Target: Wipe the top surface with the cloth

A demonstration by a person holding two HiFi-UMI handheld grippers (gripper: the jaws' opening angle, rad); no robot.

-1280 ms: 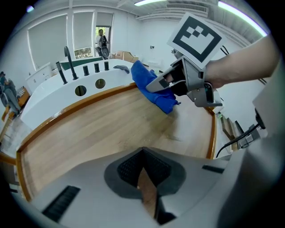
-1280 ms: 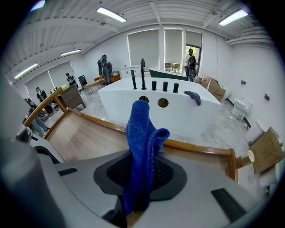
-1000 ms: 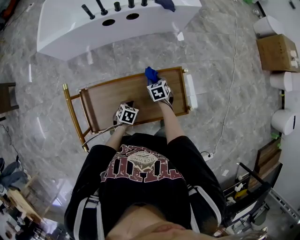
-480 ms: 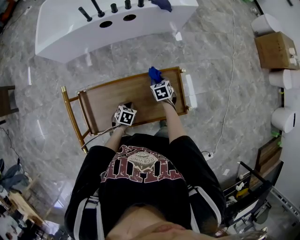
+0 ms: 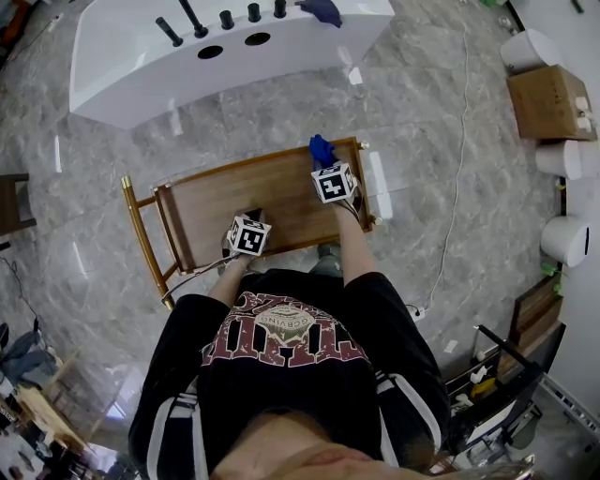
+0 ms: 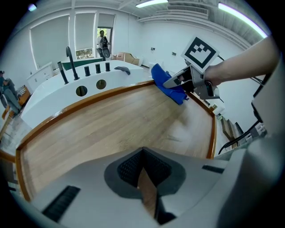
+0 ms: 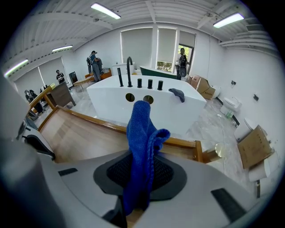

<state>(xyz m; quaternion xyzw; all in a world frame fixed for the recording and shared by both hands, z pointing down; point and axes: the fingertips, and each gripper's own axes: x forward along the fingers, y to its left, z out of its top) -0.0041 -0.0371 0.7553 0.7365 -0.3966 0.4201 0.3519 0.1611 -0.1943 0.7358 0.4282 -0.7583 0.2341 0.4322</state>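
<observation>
The wooden top (image 5: 234, 202) of a gold-framed cart lies just in front of me. My right gripper (image 5: 324, 163) is shut on a blue cloth (image 5: 322, 150) at the top's far right corner, and the cloth hangs out ahead of the jaws. In the right gripper view the cloth (image 7: 141, 133) stands up between the pads of the right gripper (image 7: 141, 178), over the raised wooden rim (image 7: 178, 142). My left gripper (image 5: 253, 217) rests at the near edge, mid-top; its jaws (image 6: 143, 171) are shut on nothing. From there the cloth (image 6: 167, 87) shows at the far right.
A white tub (image 5: 225, 47) with black taps and another blue cloth (image 5: 323, 11) stands beyond the cart. The cart's gold handle (image 5: 141, 234) sticks out on the left. A cardboard box (image 5: 548, 101), white fixtures (image 5: 567, 239) and a floor cable (image 5: 457, 187) lie to the right.
The right gripper has carried the cloth to the right along the far edge of the top, toward the right corner. The left gripper has hardly moved.
</observation>
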